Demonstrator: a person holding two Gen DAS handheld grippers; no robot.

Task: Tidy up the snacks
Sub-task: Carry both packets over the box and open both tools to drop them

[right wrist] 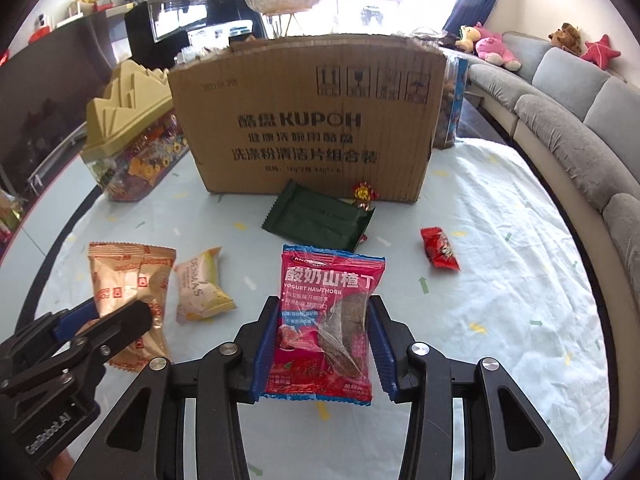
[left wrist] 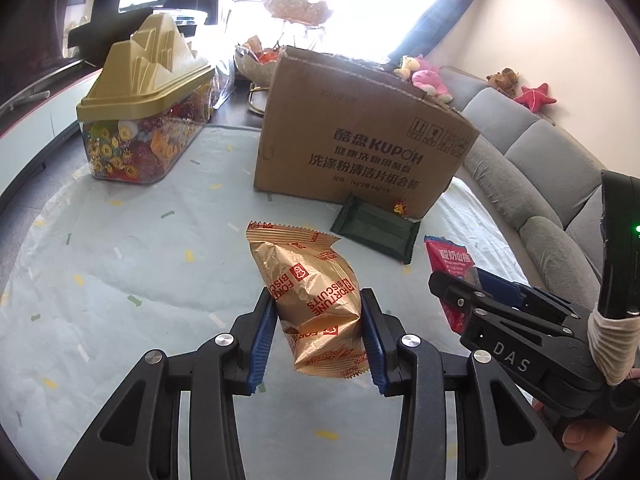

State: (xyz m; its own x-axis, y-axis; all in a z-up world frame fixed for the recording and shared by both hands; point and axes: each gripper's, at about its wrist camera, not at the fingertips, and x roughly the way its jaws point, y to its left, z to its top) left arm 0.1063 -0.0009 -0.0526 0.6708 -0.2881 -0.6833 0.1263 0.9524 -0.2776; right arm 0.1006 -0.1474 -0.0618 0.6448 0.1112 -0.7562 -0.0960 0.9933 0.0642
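**Q:** Status of jaws?

**A:** My left gripper [left wrist: 318, 320] is clamped on the gold biscuit packet [left wrist: 316, 292]; my right gripper [right wrist: 323, 338] is clamped on the yogurt hawthorn packet [right wrist: 326, 320].

**Q:** Remaining work?

**A:** The green packet [right wrist: 320, 220], red candy [right wrist: 439, 253] and pale packet [right wrist: 202, 290] lie loose before the cardboard box [right wrist: 312, 120]. Judged early stage.

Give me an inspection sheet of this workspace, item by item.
Surface: table under a pale patterned cloth.
Job's things: gold biscuit pack, red hawthorn pack, green pack, yellow pack, small red pack, carton.
Clutter: candy jar, wrapped candy.
Grippers: left hand-held gripper shut on the biscuit pack; right hand-held gripper shut on the hawthorn pack.
Cables: nothing seen.
Surroundings: grey sofa, plush toys.
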